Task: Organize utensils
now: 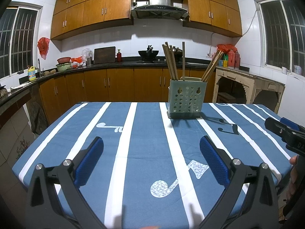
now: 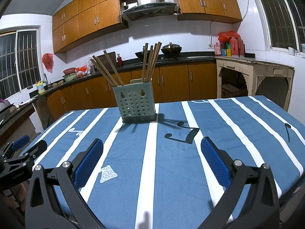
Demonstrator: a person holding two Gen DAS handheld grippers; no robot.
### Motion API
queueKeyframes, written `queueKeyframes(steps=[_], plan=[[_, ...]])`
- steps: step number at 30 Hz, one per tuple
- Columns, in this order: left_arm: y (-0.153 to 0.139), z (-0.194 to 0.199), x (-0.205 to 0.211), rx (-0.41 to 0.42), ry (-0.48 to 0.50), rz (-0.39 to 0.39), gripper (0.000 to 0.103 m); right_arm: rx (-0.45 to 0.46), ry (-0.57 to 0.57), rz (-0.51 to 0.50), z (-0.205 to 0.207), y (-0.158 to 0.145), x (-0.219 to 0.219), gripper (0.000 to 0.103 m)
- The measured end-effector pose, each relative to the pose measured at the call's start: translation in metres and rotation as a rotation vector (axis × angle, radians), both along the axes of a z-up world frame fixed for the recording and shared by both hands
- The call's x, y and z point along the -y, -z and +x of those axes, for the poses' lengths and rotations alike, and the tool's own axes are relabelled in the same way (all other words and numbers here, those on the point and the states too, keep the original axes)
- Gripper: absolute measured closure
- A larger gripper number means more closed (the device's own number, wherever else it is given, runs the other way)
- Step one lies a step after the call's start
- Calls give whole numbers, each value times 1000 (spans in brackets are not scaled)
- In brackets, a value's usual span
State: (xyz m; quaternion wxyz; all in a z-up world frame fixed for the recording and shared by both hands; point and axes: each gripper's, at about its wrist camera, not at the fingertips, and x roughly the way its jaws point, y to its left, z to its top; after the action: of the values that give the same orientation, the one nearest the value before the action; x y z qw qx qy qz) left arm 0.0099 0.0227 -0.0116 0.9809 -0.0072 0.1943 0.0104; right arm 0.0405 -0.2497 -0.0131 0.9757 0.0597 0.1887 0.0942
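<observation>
Standing well beyond both spread, empty tongs [image 1: 151,145] [image 2: 152,146], the chopstick holder [image 1: 186,99] on the striped tablecloth [image 1: 144,133].

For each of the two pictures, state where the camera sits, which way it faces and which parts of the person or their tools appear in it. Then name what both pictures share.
Left wrist view: sits on the left gripper, facing along its open fingers across the striped tablecloth toward the chopstick holder; the right gripper and a hand show at the right edge.
Right wrist view: sits on the right gripper, facing the same holder; the left gripper shows at the left edge.
Shared: holder, chopsticks, tablecloth, kitchen cabinets behind.
</observation>
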Motion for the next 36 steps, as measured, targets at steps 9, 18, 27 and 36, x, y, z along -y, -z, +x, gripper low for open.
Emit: queueKeyframes(steps=[9, 18, 27, 36], plan=[[-1, 0, -1, -1, 0, 1, 4, -1, 0, 1, 0, 0, 0, 2], [4, 0, 0, -4, 0, 2, 4, -2, 0, 2, 0, 0, 0, 2], [3, 0, 0, -5, -1, 4, 4, -3, 0, 1, 0, -1, 0, 2], [3, 1, 0, -4, 0, 3, 4, -3, 0, 1, 0, -1, 0, 2]])
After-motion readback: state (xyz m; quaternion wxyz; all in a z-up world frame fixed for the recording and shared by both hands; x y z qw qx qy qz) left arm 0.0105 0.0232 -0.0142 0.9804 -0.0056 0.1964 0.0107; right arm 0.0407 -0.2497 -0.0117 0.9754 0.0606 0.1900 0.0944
